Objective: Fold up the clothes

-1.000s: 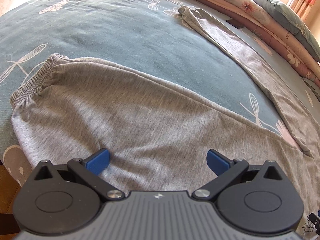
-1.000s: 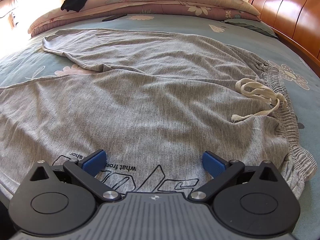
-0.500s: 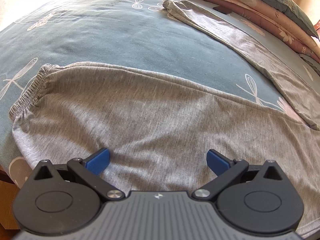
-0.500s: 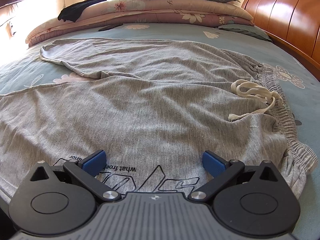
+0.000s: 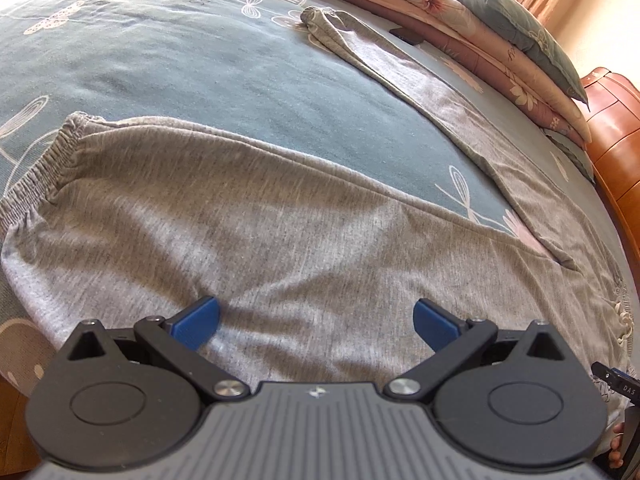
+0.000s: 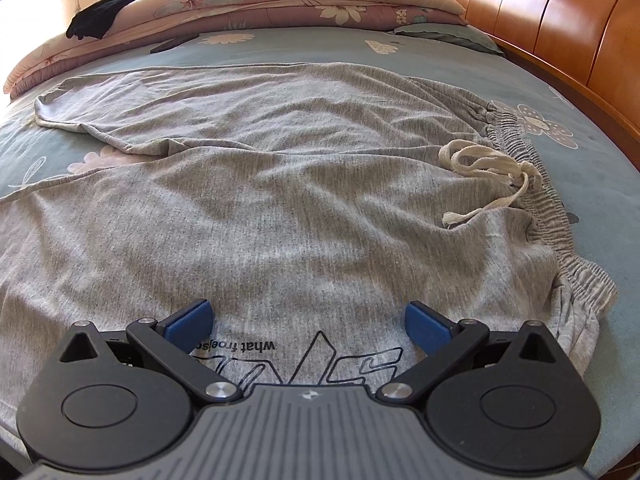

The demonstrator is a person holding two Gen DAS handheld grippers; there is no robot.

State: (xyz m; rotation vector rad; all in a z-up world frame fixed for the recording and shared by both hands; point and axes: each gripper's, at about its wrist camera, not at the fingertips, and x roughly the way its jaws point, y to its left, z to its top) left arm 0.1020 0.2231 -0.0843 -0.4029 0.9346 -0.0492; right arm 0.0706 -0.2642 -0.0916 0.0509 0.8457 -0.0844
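Note:
Grey sweatpants [image 5: 280, 232] lie spread flat on a blue-green floral bed sheet [image 5: 180, 60]. The near leg ends in an elastic cuff [image 5: 36, 176] at the left; the far leg [image 5: 420, 80] runs toward the pillows. My left gripper [image 5: 316, 318] hovers open over the near leg, nothing between its blue pads. In the right wrist view the same sweatpants [image 6: 280, 184] show a printed logo [image 6: 304, 364], an elastic waistband [image 6: 548, 216] and a white drawstring [image 6: 488, 168]. Above the logo my right gripper [image 6: 308, 320] is held open and empty.
Folded floral quilts [image 6: 280, 4] and pillows [image 5: 516, 28] are stacked at the far side of the bed. A black garment [image 6: 108, 24] lies on the quilts. A wooden headboard [image 6: 560, 28] runs along the right. A dark flat object [image 6: 172, 45] lies on the sheet near the quilts.
Both views shifted slightly as the grippers moved a little over the sweatpants. Both stay open; the fabric lies as before.

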